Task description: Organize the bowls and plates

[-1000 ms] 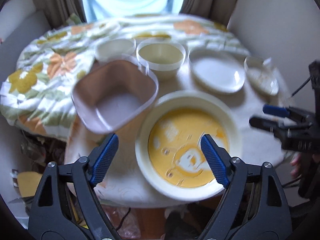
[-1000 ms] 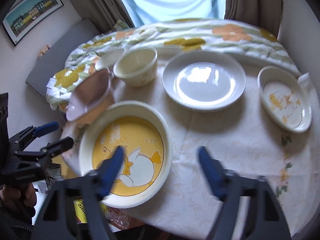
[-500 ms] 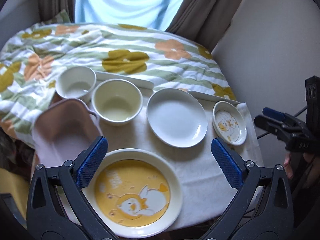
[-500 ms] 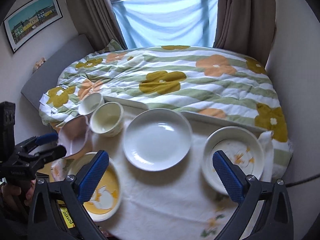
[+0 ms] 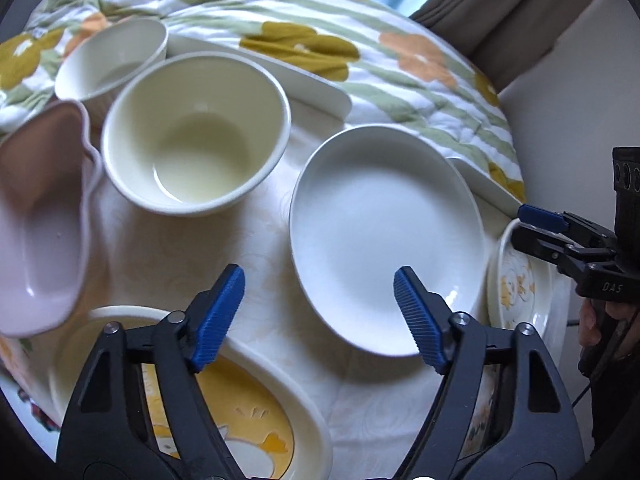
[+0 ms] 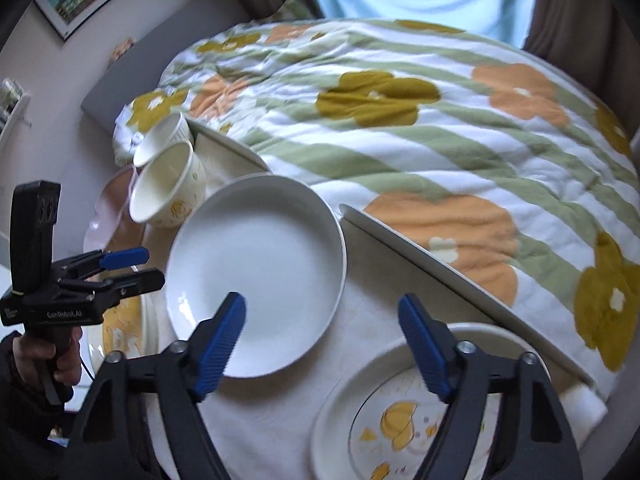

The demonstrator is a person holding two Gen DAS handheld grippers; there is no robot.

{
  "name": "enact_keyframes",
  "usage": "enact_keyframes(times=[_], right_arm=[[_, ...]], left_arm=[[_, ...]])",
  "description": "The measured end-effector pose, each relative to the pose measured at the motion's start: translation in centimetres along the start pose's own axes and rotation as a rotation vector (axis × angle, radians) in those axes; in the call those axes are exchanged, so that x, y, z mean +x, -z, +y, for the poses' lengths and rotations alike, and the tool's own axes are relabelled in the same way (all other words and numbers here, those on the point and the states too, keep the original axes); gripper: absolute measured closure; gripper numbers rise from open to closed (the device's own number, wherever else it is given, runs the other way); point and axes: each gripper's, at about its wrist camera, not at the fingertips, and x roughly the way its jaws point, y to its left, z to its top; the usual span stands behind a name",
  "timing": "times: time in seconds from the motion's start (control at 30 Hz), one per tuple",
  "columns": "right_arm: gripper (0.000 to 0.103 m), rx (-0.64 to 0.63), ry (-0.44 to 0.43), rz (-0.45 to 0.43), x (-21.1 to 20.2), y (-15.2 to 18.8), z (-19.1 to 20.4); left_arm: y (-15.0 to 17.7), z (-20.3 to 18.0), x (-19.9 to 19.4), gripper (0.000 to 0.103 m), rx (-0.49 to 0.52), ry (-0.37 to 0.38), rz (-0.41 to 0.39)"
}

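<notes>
Now we hold both grippers above the table, jaws just narrowed but still apart, empty: left gripper (image 5: 319, 312) beside the white plate (image 5: 384, 236), right gripper (image 6: 322, 332) between it and the duck plate (image 6: 404, 420)

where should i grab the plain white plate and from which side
Grip the white plate by its near rim, coming from the table's front edge. It lies flat and empty, so only its raised, upturned rim gives the jaws something to close on: one finger inside, one under the lip. That stretch is probably easiest: the cream bowl flanks one side, the small duck dish the other, and the left gripper already hangs open there.
</notes>
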Motion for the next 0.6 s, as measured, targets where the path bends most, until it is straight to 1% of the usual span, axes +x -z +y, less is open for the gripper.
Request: enact_keyframes(times=[0.03,0.07,0.13,0.2,0.27,0.3,0.33,0.37,0.4,0.43,0.47,0.53,0.6], right_arm=[[0.040,-0.011,-0.015,0.012,0.7,-0.1,-0.2],[0.043,-0.022,-0.032,0.024,1.5,-0.2,-0.4],[0.049,-0.043,-0.051,0.040,2.6,-0.4,-0.7],[0.053,-0.063,-0.067,0.049,3.3,-0.5,-0.9],[0.058,-0.075,-0.081,0.054,3.9,-0.6,-1.2],[0.063,-0.084,-0.088,0.059,4.1,-0.6,-1.3],[0.069,-0.097,-0.093,0.066,4.4,-0.7,-1.2],[0.070,-0.107,-0.093,0.069,4.6,-0.7,-1.2],[0.070,-0.115,-0.093,0.068,4.8,-0.7,-1.2],[0.074,-0.121,-0.095,0.065,4.9,-0.8,-1.2],[0.076,-0.124,-0.098,0.063,5.0,-0.8,-1.2],[0.079,-0.130,-0.091,0.058,5.1,-0.8,-1.3],[0.080,-0.134,-0.093,0.055,5.2,-0.8,-1.5]], left_arm=[[0.0,0.0,0.6,0.033,-0.009,-0.007,0.005],[0.1,0.0,1.1,0.037,-0.018,-0.013,0.011],[0.1,0.0,1.9,0.040,-0.030,-0.020,0.017],[0.0,-0.1,2.5,0.046,-0.036,-0.032,0.016],[-0.1,-0.2,2.9,0.055,-0.043,-0.041,0.018],[0.0,-0.2,3.1,0.057,-0.046,-0.044,0.017],[0.0,-0.3,3.3,0.066,-0.047,-0.049,0.017],[0.0,-0.3,3.4,0.071,-0.048,-0.056,0.018],[0.0,-0.4,3.5,0.072,-0.049,-0.064,0.017],[0.1,-0.4,3.5,0.075,-0.049,-0.073,0.014],[0.2,-0.5,3.5,0.079,-0.047,-0.082,0.011],[0.1,-0.5,3.5,0.081,-0.044,-0.085,0.007],[0.0,-0.7,3.4,0.081,-0.036,-0.097,0.004]])
